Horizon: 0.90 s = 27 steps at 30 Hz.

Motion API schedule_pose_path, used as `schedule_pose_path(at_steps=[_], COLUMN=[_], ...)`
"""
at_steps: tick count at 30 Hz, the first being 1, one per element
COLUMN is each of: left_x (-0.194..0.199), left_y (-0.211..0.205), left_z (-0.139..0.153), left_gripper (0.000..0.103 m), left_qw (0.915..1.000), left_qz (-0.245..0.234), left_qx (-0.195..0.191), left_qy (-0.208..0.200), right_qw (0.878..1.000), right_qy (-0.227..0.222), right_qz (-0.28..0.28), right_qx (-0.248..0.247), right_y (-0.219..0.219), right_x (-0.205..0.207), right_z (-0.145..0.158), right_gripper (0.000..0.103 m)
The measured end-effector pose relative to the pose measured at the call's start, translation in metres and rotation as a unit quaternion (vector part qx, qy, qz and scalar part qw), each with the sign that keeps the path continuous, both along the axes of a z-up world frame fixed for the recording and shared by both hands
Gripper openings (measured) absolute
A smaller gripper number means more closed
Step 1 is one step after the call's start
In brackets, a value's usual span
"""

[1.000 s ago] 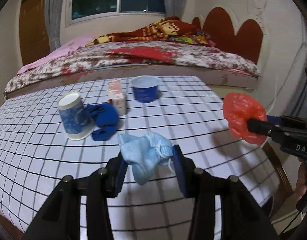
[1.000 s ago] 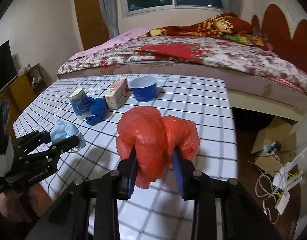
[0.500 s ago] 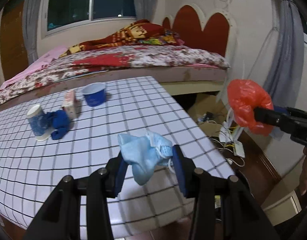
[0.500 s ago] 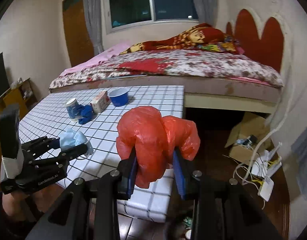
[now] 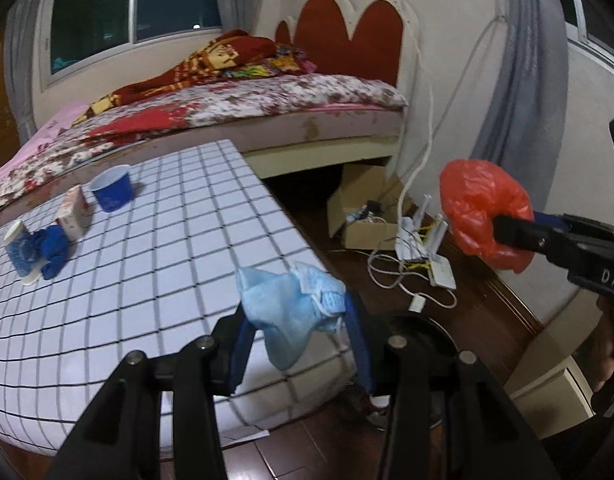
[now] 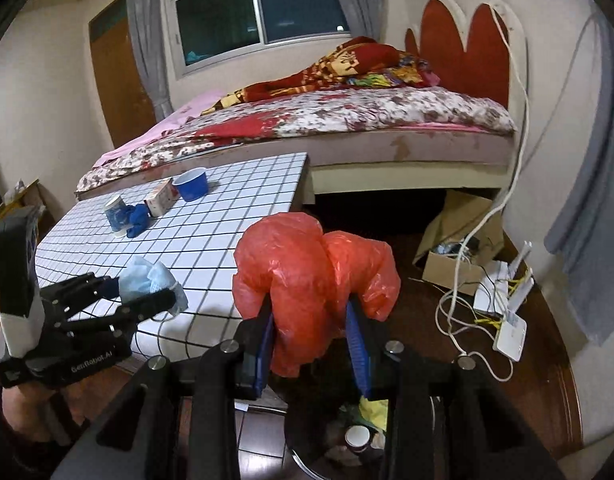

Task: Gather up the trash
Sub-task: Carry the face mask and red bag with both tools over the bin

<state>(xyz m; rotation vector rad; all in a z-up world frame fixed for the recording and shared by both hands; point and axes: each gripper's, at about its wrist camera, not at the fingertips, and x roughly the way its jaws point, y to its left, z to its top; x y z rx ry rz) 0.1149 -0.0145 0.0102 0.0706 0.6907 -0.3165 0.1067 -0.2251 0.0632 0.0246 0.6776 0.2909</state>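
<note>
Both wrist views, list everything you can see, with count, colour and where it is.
face mask: one, light blue, held in the left gripper past the table's near corner
plastic bag: one, red, crumpled, held in the right gripper above the bin
trash bin: one, dark, on the floor below the right gripper, trash inside
table: one, white with black grid, beside the bed
paper cup: one, blue and white, upside down, table's far left
glove: one, dark blue, against the cup
carton: one, white and red, beside the glove
bowl: one, blue, behind the carton
bed: one, floral cover, behind the table
cardboard box: one, brown, on the floor
left gripper: black, jaws closed on the mask
right gripper: black, jaws closed on the bag
</note>
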Motion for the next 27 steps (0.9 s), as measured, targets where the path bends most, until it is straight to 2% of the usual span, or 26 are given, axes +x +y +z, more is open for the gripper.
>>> schedule_pose_path(at_steps=[12, 18, 27], left_x=[-0.024, -0.032, -0.027], left_y=[-0.052, -0.075, -0.094], left_z=[-0.015, -0.037, -0.067], left_gripper=[0.045, 0.045, 0.045], left_qw=[0.9987, 0.9965, 0.9937], left_qz=[-0.047, -0.074, -0.084], left_qx=[0.012, 0.017, 0.012], left_qy=[0.014, 0.037, 0.072], right_qw=[0.999, 0.998, 0.994], right_qy=[0.030, 0.055, 0.108], right_qz=[-0.012, -0.016, -0.028], right_qx=[-0.006, -0.012, -0.020], right_y=[-0.037, -0.052, -0.067], right_x=[-0.024, -0.028, -0.023], right_z=[-0.028, -0.049, -0.091], right_gripper=[0.035, 0.035, 0.035])
